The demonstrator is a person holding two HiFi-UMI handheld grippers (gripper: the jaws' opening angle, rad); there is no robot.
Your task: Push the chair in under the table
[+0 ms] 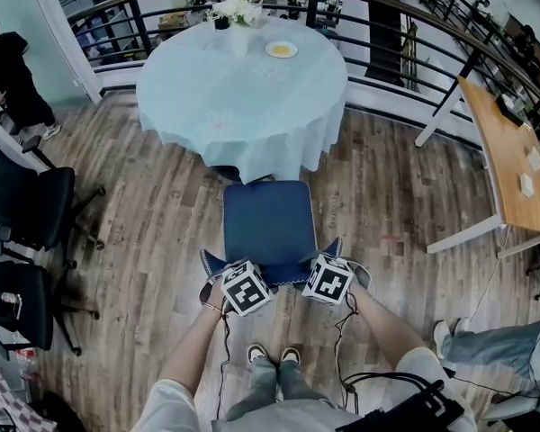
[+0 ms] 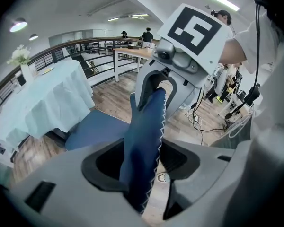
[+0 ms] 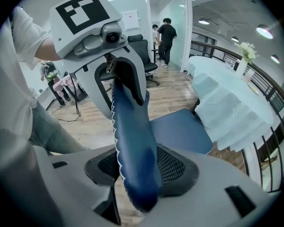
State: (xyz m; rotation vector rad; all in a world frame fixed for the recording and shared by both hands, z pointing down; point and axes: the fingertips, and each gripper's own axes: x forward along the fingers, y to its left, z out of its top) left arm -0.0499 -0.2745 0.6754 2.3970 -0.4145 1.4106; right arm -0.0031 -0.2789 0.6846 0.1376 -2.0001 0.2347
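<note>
Chair [image 1: 268,228] is only reaching table [image 1: 243,79], most pushing left; R gripper [image 1: 333,261] is pinching backrest [image 3: 132,141]; L gripper [image 1: 221,274] is opening round it.

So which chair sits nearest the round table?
The blue padded chair, right at the round table draped in pale blue cloth; the black office chairs stand off to the left.

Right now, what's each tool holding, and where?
The chair back, at its top edge. Right tool clamps the right end; left tool has jaws opening, the left end between them.
</note>
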